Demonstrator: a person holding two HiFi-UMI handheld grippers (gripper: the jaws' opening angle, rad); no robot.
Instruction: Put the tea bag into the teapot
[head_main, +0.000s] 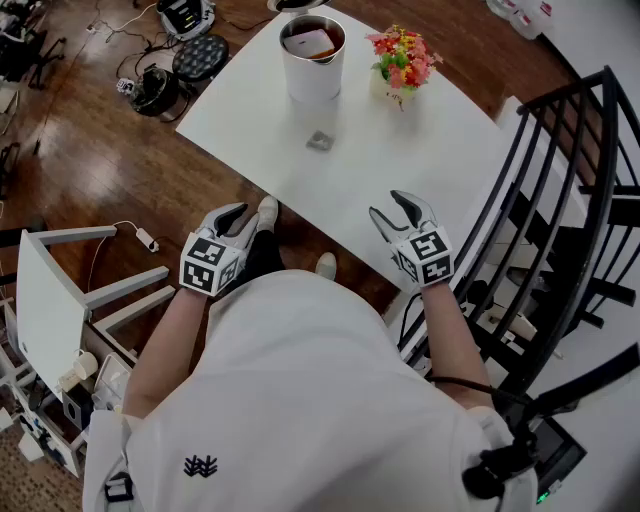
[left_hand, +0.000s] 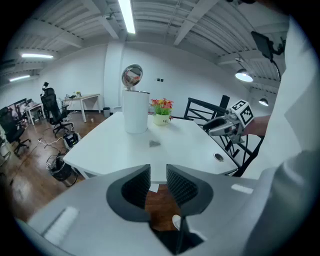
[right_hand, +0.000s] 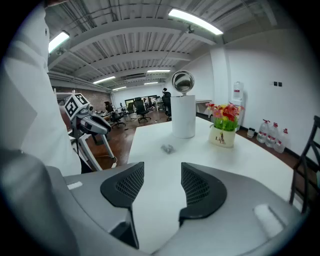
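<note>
Both empty: right gripper (head_main: 393, 210) jaws wide, left gripper (head_main: 240, 217) narrowly apart. I think the tea bag (head_main: 319, 140) lies well ahead of them, teapot (head_main: 312, 60) beyond. Come in low, pinch its edge.

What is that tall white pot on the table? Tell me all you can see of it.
The teapot is a plain white upright cylinder near the far edge of the white table. Its shiny round lid stands flipped open; inside shows something reddish-brown. The potted flowers stand beside it, and the tea bag lies apart from it.
</note>
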